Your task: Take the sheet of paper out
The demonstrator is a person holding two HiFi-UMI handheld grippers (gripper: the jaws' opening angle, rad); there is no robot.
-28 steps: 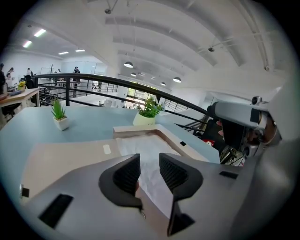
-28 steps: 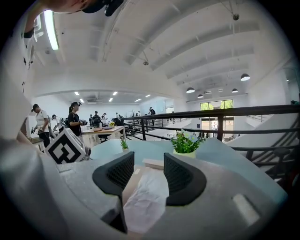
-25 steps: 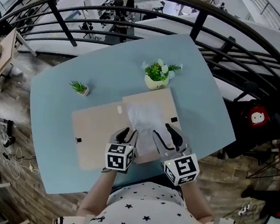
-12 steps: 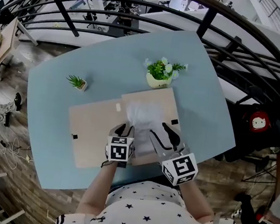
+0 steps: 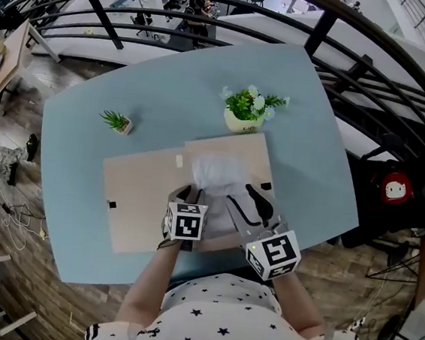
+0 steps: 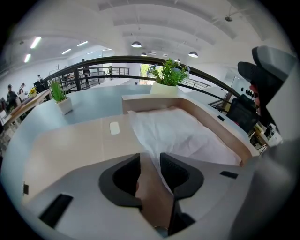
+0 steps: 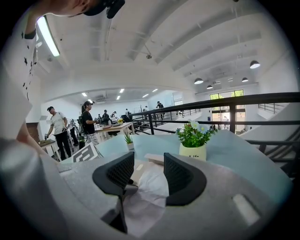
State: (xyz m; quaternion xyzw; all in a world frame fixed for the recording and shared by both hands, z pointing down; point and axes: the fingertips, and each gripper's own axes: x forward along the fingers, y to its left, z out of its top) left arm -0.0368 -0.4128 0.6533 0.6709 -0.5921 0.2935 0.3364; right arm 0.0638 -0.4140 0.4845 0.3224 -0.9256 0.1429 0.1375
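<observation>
On the pale blue worktop [image 5: 132, 74] a flat beige cardboard box [image 5: 142, 196] lies opened out. Its lid lies flat on the left, and on the right is a shallow tray with raised walls. The white sheet of paper [image 5: 216, 173] lies crumpled in that tray, inside its walls. The left gripper [image 5: 186, 195] is set down at the tray's left edge, just beside the paper's left border. Its jaws stand a narrow gap apart, with only shadowed cardboard showing between them. The right gripper [image 5: 244, 197] is over the near right part of the sheet. Its jaws are spread wider, and the white paper shows in the gap and below them. Beyond the box's far edge stands a flowering plant in a cream pot [image 5: 242, 114], and a small green plant [image 5: 117, 122] sits well off to the left.
</observation>
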